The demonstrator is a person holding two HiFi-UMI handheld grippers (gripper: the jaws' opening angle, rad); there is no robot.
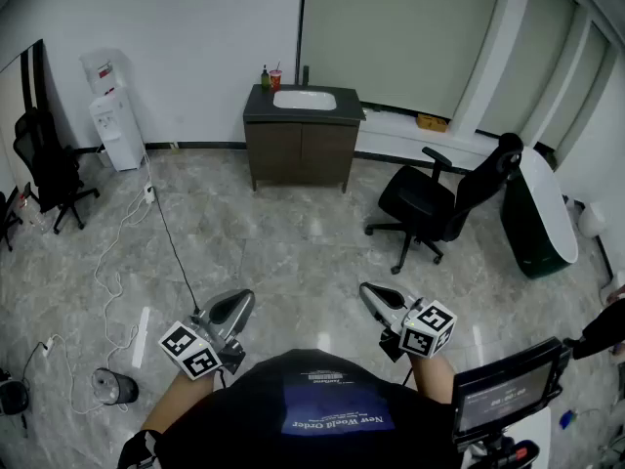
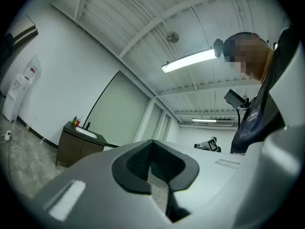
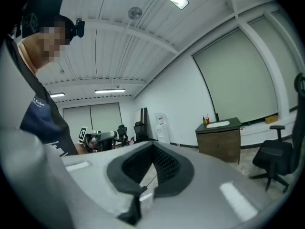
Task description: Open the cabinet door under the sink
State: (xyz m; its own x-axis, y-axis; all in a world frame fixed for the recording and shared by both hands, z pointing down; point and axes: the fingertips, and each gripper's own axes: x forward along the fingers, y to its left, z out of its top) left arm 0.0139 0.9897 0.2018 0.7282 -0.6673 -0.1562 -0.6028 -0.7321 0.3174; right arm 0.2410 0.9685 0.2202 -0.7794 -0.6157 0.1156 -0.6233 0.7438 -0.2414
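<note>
Both the left gripper [image 1: 237, 303] and right gripper [image 1: 372, 294] are pinched together, empty; the sink cabinet [image 1: 301, 152] stands well ahead of them, doors closed.

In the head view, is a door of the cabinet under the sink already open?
No, the cabinet below the sink shows both doors shut, flush with its front.

Floor [image 1: 293, 252] in front of me was shiny grey tile. The sink cabinet [image 1: 301, 154] stood on it at the back wall, water dispenser [image 1: 115, 130] off left, black office chair [image 1: 439, 203] to the right, and a white cable [image 1: 110, 262] snaked across the left side.
</note>
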